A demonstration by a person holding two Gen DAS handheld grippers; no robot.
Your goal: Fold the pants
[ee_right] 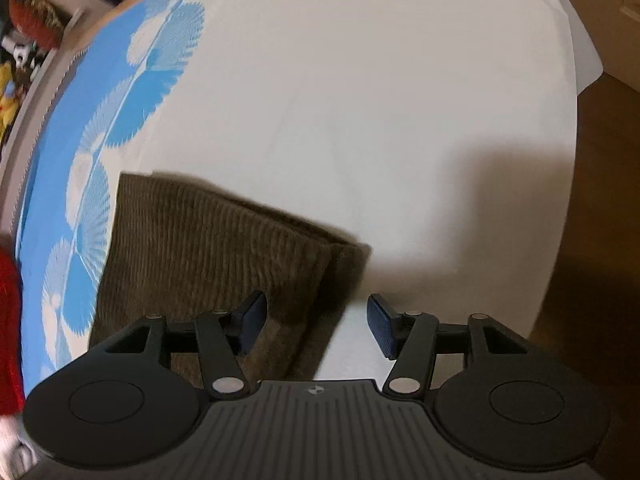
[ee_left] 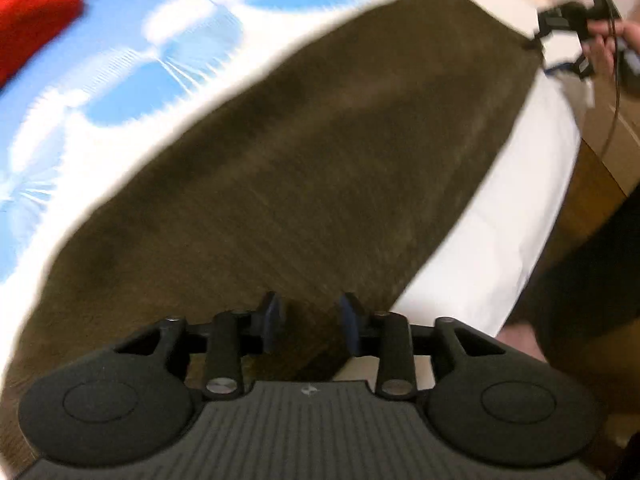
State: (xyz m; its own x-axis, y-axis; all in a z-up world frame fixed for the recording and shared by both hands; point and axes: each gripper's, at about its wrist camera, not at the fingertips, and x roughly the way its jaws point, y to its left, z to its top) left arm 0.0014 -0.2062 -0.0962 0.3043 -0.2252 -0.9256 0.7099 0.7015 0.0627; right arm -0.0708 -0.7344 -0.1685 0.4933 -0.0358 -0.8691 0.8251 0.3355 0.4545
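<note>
The brown pants [ee_left: 288, 152] lie flat on my white sheet [ee_right: 380, 100], legs apparently laid together lengthwise, though blur hides the layers; the crosswise folds remain. My left gripper [ee_left: 308, 322] hangs partly open over the cloth, my right gripper [ee_right: 316, 322] wider above the hem, both gripping nothing.

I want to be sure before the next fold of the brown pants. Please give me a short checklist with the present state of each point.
1. Left gripper released: ok, jaws apart, nothing between them.
2. Right gripper released: ok, jaws open above the folded edge.
3. Brown corduroy pants lying flat on the white sheet: ok.
4. Layers aligned at the end nearest the right gripper: not ok, a lower layer sticks out.
5. Other end aligned: cannot tell, blurred.
6. Red cloth apart from the pants: ok.
</note>
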